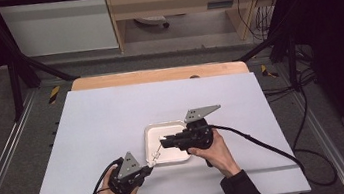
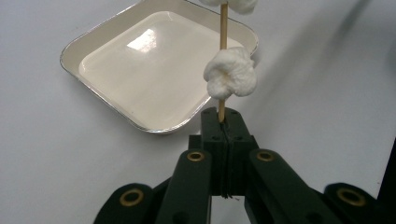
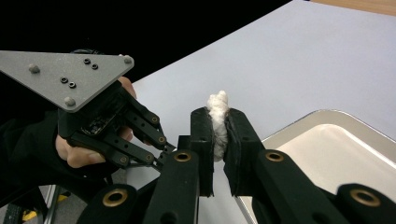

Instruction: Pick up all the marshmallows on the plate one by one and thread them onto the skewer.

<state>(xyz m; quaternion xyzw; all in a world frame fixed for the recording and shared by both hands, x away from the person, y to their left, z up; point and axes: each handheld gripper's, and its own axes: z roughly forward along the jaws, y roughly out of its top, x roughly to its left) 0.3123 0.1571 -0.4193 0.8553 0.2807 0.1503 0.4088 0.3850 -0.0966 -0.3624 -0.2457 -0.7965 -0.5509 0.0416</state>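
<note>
While my left gripper [image 2: 223, 122] clamps the skewer [image 2: 223, 28] base over the tray [image 2: 116, 111] edge, my right gripper [image 3: 218, 128] pinches the end marshmallow [image 3: 218, 114].
I'd pull it straight along the stick, holding my left steady, so the lower marshmallow [image 2: 230, 73] stays put.

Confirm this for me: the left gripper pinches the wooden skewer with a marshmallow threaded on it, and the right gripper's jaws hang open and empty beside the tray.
Not quite. The right gripper is not empty: its jaws are closed on a marshmallow, as the right gripper view shows. The rest holds: the left gripper pinches the skewer, beside the tray.
</note>
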